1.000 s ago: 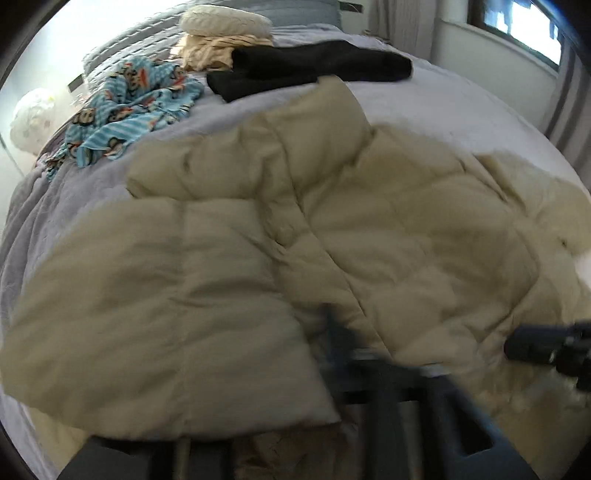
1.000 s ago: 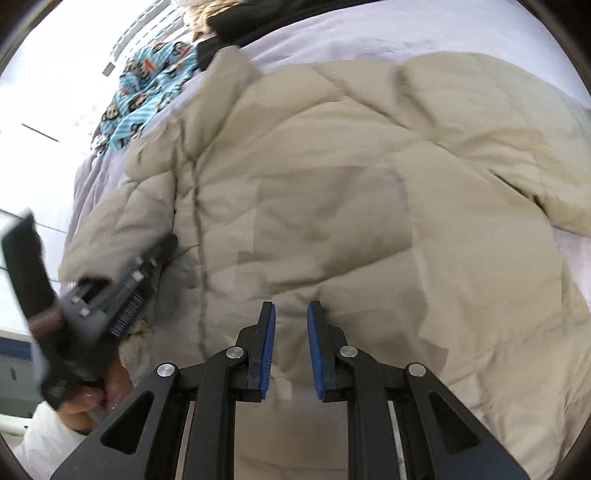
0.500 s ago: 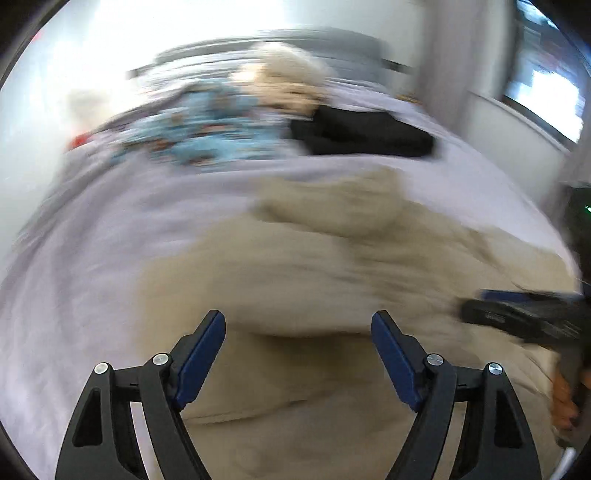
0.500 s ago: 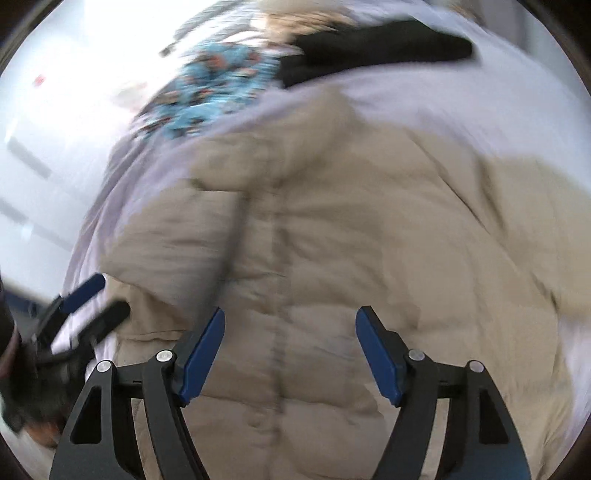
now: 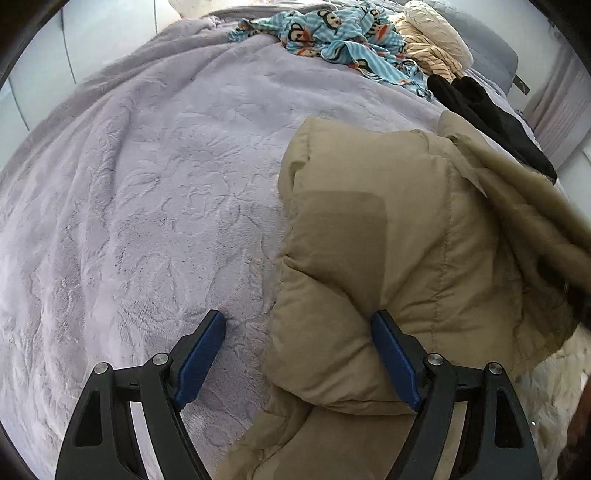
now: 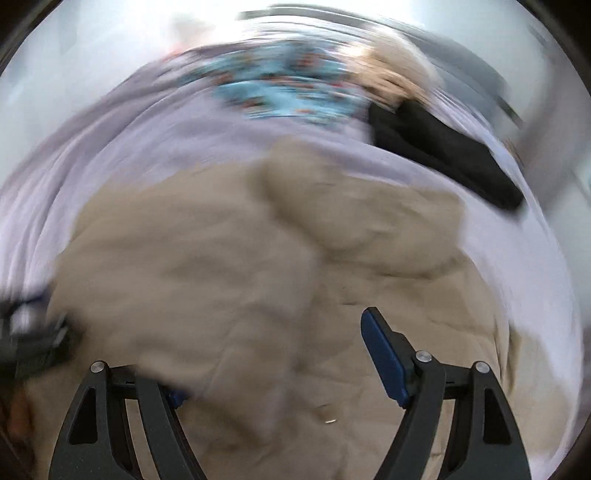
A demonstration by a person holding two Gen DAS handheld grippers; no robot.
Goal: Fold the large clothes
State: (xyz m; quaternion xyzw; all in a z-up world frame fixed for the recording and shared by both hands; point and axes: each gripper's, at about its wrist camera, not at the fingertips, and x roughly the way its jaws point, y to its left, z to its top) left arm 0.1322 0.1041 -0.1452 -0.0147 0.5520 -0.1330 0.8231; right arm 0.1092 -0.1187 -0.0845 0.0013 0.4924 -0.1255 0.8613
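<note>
The left gripper (image 5: 298, 354) has its blue-padded fingers spread wide and holds nothing; its left finger (image 5: 201, 356) hangs over the bare lilac blanket (image 5: 147, 192), while its right finger (image 5: 395, 360) sits against the puffy edge of the tan quilted jacket (image 5: 388, 251), whose rolled fold bulges into the gap between the two. The right gripper (image 6: 280, 354) is also spread wide and empty: its right finger (image 6: 384, 358) stands clear above the jacket (image 6: 221, 266), and its left finger is mostly hidden behind a raised fold of the tan fabric, so whether it touches the cloth cannot be told. The right wrist view is heavily blurred. The jacket lies on the bed, occupying the near right part of the blanket in the left view and most of the lower middle in the right view, with one padded section folded over itself and a looser flap lying along its right side. Beyond it, toward the head of the bed, lie a black garment (image 5: 491, 122), a blue monkey-print cloth (image 5: 332, 33) and a cream striped piece (image 5: 432, 59) under a pale pillow (image 5: 439, 26). At the left edge of the right view, a dark blurred shape beside the jacket may be the other tool.
</note>
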